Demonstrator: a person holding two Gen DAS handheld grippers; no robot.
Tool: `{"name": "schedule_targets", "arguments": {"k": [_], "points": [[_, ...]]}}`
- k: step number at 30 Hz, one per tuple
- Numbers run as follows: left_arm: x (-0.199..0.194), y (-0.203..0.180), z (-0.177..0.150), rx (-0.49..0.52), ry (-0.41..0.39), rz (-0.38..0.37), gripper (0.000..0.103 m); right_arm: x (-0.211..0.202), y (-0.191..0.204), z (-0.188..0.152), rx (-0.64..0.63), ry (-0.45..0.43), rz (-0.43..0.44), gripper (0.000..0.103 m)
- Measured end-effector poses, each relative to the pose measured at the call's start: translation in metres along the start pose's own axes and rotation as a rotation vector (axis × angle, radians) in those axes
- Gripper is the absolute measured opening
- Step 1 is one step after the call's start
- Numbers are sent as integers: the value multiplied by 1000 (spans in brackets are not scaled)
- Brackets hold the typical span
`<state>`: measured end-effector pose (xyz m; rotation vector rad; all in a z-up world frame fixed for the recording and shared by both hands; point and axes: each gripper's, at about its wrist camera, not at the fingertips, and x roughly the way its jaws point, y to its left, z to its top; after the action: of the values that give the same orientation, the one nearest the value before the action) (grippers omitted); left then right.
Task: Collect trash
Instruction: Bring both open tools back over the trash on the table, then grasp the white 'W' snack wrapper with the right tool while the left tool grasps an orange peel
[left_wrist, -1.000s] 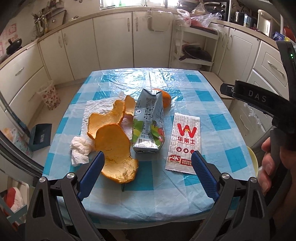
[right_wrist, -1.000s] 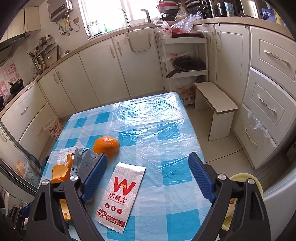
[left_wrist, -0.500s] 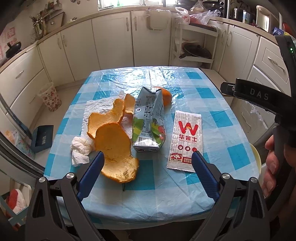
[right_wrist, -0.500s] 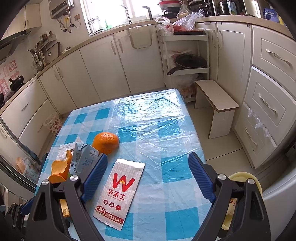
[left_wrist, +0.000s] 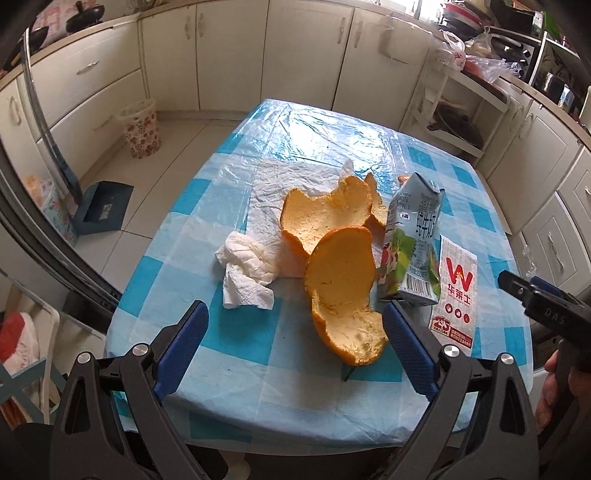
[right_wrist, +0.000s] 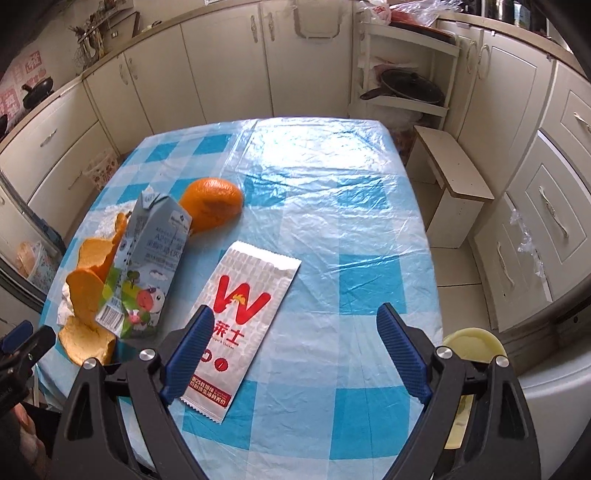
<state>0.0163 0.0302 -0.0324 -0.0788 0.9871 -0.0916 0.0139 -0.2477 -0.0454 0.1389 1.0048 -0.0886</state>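
Both grippers hang spread and empty over the near edge of the table (left_wrist: 236, 354). Ahead of the left gripper (left_wrist: 295, 343) and between its fingers lies the big orange peel (left_wrist: 341, 291). A crumpled tissue (left_wrist: 245, 269) sits ahead to its left, and a flattened milk carton (left_wrist: 413, 240) ahead to its right. The right gripper (right_wrist: 295, 350) hovers over the near end of the snack wrapper (right_wrist: 247, 314), with its left fingertip just above the printed face. The carton and peel pieces are off to that gripper's left, and a domed piece of orange skin (right_wrist: 212, 203) lies farther ahead, behind the carton.

My worry is the peel: it is curled and stiff, so I judge that a pinch on its thin rim could crack it or let it roll out. The wrapper lies flat on slick plastic sheeting, so the fingers may slide over it or snag the cover instead. The yellow bin (right_wrist: 469, 345) shows only low to the right gripper's right, off the table, so a loose hold could drop trash on the floor.

Against half a second ago, the left gripper has swung leftward: the peel and tissue now fill its centre, and the wrapper has slipped to its right edge. The right gripper has come lower and nearer the wrapper. Nothing on the table has been moved.
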Motion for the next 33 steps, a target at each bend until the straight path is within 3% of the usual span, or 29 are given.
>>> {"name": "schedule_targets", "arguments": {"k": [6,15,27,28,31,33], "points": [[14,-11,-7,36,59,-24,91,18,24,-13,-92,64,-5,88],[28,0,-6,-13,102,-17,91,31,32,-19,-124,98,-2,90],[51,2,0,-52,110,14,91,43,49,-26,-172,79,37,95],[53,0,0,-50,110,9,91,42,49,-27,-176,75,40,93],[57,-7,1,-25,107,0,79,34,45,-27,-182,55,48,66],[56,-16,0,6,97,-10,58,30,39,-26,-174,49,49,34]]}}
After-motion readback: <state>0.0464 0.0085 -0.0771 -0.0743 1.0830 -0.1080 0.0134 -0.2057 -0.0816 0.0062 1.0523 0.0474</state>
